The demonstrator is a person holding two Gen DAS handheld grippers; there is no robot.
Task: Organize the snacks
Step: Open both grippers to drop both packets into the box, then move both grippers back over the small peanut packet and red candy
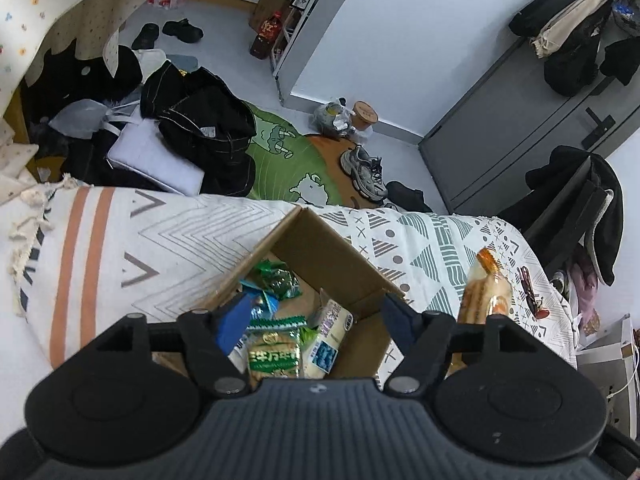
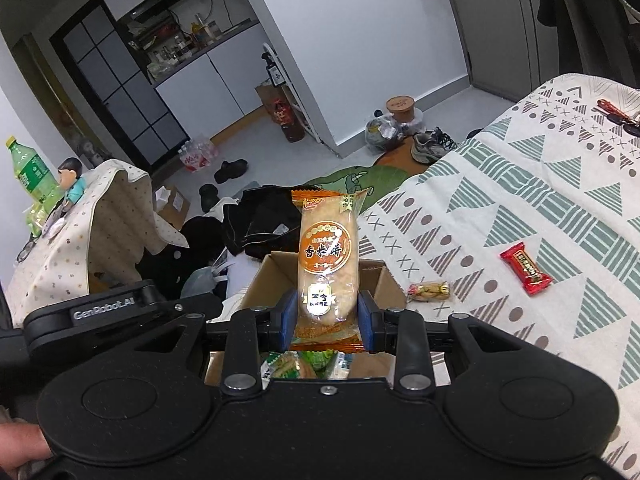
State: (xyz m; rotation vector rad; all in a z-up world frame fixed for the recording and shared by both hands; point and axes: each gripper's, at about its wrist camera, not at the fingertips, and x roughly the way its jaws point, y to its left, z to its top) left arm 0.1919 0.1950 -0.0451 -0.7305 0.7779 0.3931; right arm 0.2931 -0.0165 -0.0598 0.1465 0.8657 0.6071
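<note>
An open cardboard box (image 1: 320, 252) sits on the patterned bed cover and holds several snack packets (image 1: 276, 348). My left gripper (image 1: 316, 316) hangs open over the box with nothing between its fingers. My right gripper (image 2: 328, 320) is shut on an orange rice cracker packet (image 2: 326, 256), held upright above the same box (image 2: 384, 280). That packet also shows at the right of the left wrist view (image 1: 486, 288). A red candy (image 2: 526, 268) and a small yellow wrapped sweet (image 2: 429, 292) lie on the cover to the right of the box.
The bed cover (image 2: 540, 208) stretches right, with keys (image 2: 616, 116) at its far end. Beyond the bed edge, black clothes (image 1: 200, 128), shoes (image 1: 364, 172) and a green rug (image 1: 280, 160) cover the floor. A draped table (image 2: 80, 232) with a green bottle stands left.
</note>
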